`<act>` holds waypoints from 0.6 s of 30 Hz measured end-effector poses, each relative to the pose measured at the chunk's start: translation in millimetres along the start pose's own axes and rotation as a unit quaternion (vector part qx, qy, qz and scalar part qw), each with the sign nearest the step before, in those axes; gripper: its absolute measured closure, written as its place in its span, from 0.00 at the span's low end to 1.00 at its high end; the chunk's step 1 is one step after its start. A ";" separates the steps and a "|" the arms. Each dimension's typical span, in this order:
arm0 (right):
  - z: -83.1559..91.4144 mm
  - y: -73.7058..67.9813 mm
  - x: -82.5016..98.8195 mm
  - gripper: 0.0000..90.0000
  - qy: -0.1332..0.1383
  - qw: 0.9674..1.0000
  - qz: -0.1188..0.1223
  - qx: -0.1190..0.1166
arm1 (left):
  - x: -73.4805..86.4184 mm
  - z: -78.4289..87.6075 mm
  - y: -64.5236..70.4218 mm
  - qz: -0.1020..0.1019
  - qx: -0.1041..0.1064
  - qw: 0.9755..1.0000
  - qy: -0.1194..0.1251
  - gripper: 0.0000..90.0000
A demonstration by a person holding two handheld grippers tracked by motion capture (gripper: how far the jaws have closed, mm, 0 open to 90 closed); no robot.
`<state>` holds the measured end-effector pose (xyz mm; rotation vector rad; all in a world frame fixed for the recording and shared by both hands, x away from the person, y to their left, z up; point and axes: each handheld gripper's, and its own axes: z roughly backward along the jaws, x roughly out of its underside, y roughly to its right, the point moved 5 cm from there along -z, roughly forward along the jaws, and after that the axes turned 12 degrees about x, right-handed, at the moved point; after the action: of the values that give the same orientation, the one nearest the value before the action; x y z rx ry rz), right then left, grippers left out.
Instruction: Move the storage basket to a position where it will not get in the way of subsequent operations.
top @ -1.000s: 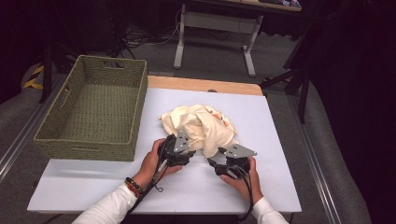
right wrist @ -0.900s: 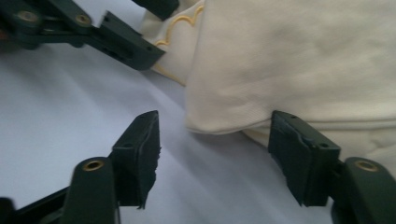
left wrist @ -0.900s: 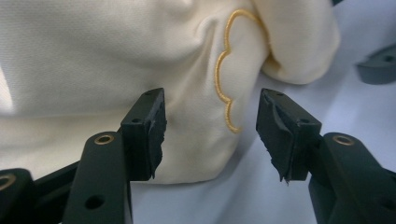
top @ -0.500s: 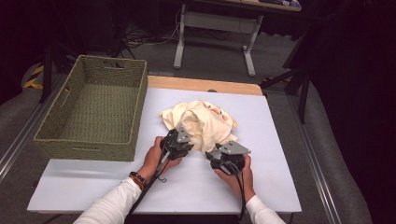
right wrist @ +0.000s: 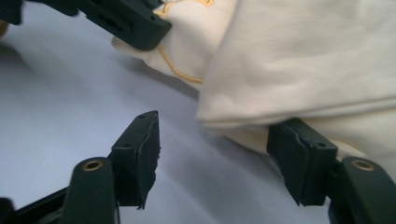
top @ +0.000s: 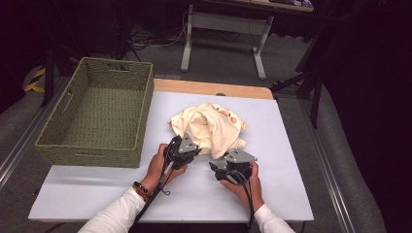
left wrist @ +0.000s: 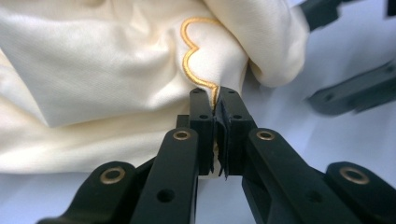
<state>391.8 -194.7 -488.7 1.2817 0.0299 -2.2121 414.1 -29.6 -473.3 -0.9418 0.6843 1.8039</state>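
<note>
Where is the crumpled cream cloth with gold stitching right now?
In the high view, the crumpled cream cloth lies mid-table on the white table top, right of the woven green basket, just beyond both grippers.

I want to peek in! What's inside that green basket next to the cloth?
The woven basket looks empty: in the high view its woven floor and far walls show bare. The strip just behind its near wall is hidden. The cream cloth lies outside it, on the table.
</note>
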 end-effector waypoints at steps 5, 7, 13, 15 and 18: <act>-3.1 6.6 -5.5 0.78 0.019 0.999 0.014 0.032 | -5.2 12.8 8.7 -0.018 -0.015 1.000 0.013 0.95; 4.1 9.6 -9.0 0.89 0.037 0.998 0.022 0.037 | -6.5 18.2 9.4 -0.020 -0.018 0.999 0.020 0.95; 31.0 25.2 -23.7 0.95 0.083 0.995 0.017 0.051 | -3.2 36.4 10.4 -0.026 -0.030 0.999 0.019 0.95; 42.3 33.1 -28.1 0.95 0.101 0.994 0.002 0.050 | -1.1 44.5 11.2 -0.028 -0.033 0.999 0.022 0.95; 60.1 45.4 -35.0 0.95 0.125 0.991 -0.019 0.052 | -3.1 61.5 13.6 -0.040 -0.054 0.997 0.037 0.95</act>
<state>379.6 -233.9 -416.5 1.6227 0.0362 -2.0947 383.8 11.7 -436.5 -1.0970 0.5898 1.7566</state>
